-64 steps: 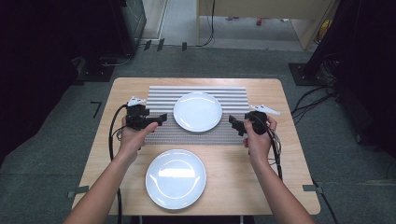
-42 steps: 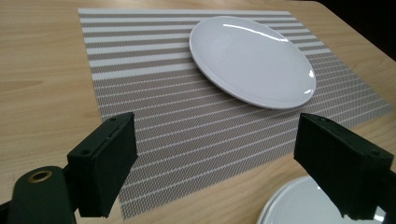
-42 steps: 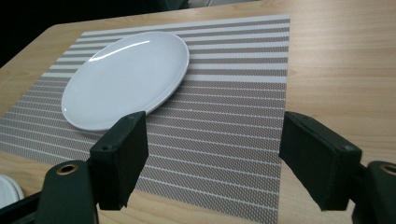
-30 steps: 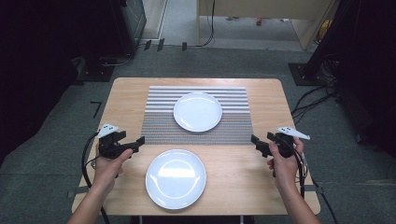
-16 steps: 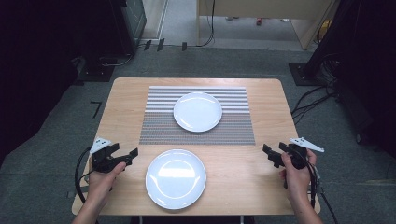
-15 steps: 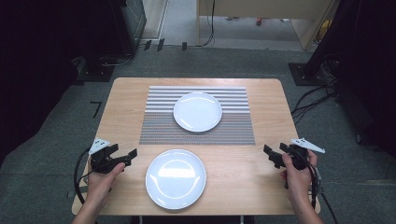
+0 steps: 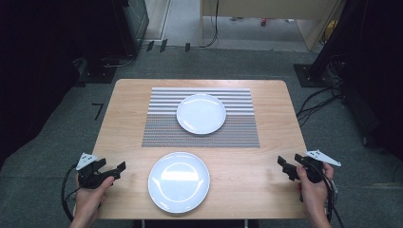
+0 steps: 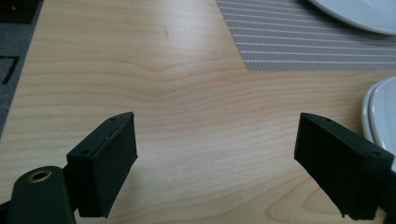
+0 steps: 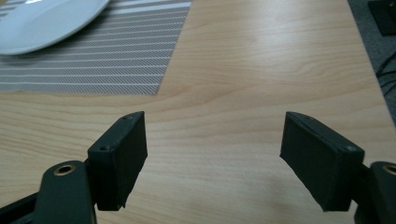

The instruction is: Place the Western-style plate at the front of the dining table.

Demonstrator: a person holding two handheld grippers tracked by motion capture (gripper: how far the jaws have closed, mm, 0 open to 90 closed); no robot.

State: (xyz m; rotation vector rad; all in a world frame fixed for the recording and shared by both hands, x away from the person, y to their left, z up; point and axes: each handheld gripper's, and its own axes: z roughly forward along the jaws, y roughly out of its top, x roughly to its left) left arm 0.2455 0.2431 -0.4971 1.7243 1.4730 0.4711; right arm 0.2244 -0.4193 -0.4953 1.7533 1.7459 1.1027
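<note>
Wood table [image 7: 123,123]: pale grain, the biggest thing before you; every place below is told from the near plate.
Striped mat [image 7: 161,128]: grey and white, beyond the near plate, its long side running across the table.
Far plate [image 7: 201,113]: white, on the mat, straight beyond the near plate and well apart from it.
Near plate [image 7: 178,181]: white, round, on bare wood at your edge, between your two hands.
Left gripper [image 7: 119,168]: just left of the near plate, jaws pointing at its rim, standing wide apart with nothing between them; this hand looks the nearer one.
Right gripper [image 7: 284,168]: well to the right of the near plate, jaws spread, holding nothing.
Hard to make out: in the left gripper view the near plate [image 8: 380,112] is cut off at the right edge.
</note>
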